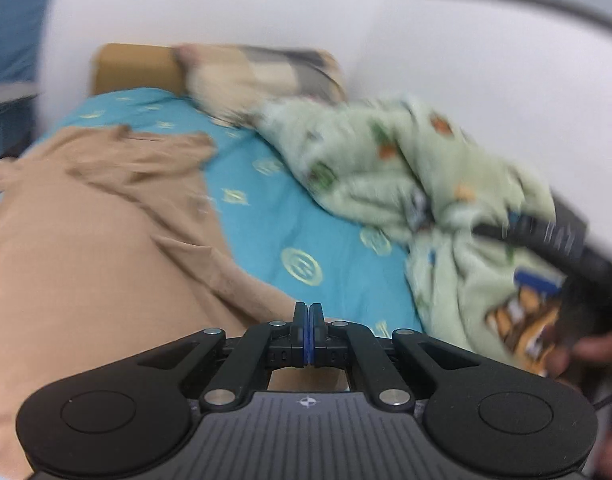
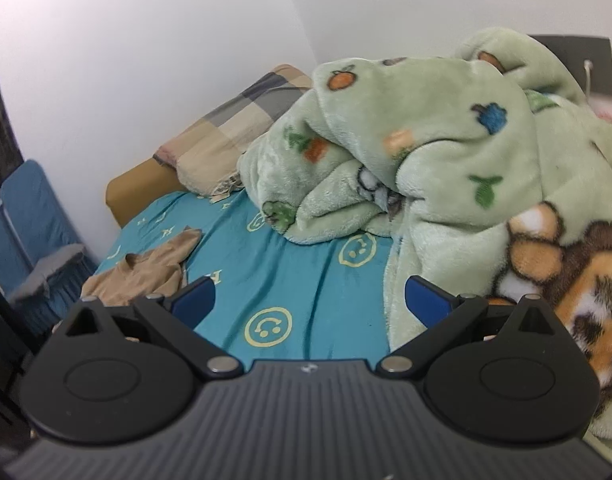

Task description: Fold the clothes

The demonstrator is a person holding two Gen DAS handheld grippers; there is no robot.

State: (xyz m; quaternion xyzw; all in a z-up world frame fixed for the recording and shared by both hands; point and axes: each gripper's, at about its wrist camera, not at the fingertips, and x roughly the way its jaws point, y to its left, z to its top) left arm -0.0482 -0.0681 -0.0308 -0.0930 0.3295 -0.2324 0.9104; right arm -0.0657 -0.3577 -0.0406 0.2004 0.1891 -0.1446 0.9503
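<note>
A tan garment (image 1: 86,248) lies spread over the left of the teal bed sheet (image 1: 290,220), with its crumpled top end toward the pillow. My left gripper (image 1: 307,312) is shut, its tips right at the garment's near edge; no cloth shows between the pads. In the right wrist view the same tan garment (image 2: 146,268) lies bunched at the left, partly behind my left finger. My right gripper (image 2: 309,300) stands open above the bare sheet (image 2: 290,264), with nothing between its blue pads (image 2: 194,300). The right gripper (image 1: 565,248) is a dark blur in the left wrist view.
A thick green fleece blanket (image 2: 445,152) is heaped on the right of the bed. A checked pillow (image 2: 230,128) leans on the wooden headboard (image 2: 138,188) by the white wall. Blue padded furniture (image 2: 30,216) stands left of the bed. A person's hand (image 1: 585,352) shows at the right.
</note>
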